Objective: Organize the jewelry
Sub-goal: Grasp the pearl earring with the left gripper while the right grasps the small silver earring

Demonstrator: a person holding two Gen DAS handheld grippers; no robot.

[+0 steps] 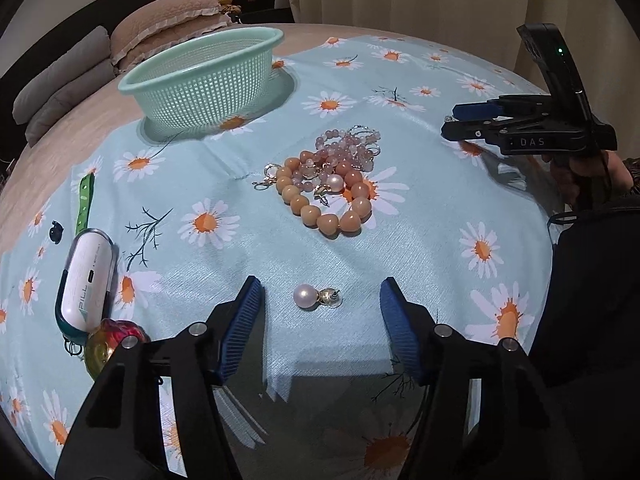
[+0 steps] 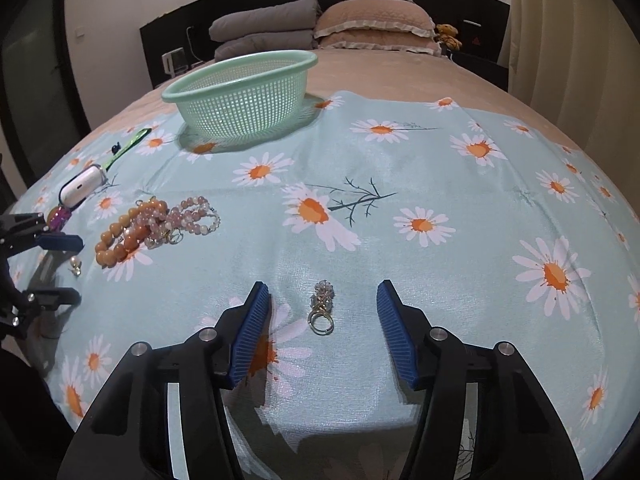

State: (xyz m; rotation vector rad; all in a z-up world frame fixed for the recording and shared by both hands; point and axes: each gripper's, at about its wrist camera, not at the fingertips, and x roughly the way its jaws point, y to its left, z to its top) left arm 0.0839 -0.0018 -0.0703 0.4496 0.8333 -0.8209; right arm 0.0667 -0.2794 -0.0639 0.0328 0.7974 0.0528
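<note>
Left wrist view had the left claw spread wide, ribbed blue pads either side of a round pearl earring with a gold cap, lying loose on the woven daisy-print cloth. Beyond it sat the jewelry heap: a bracelet of fat, smooth peach beads tangled with strands of smaller pink beads and gold clasps. Farther back stood the mint-green mesh basket, round and empty of jewelry from this angle. A glossy white pill-shaped case rested at the left edge. Right wrist view showed the right claw equally wide apart, gripping nothing, and between its pads a gold ring topped with a cluster of clear crystals, flat on the cloth, well apart from the heap.
</note>
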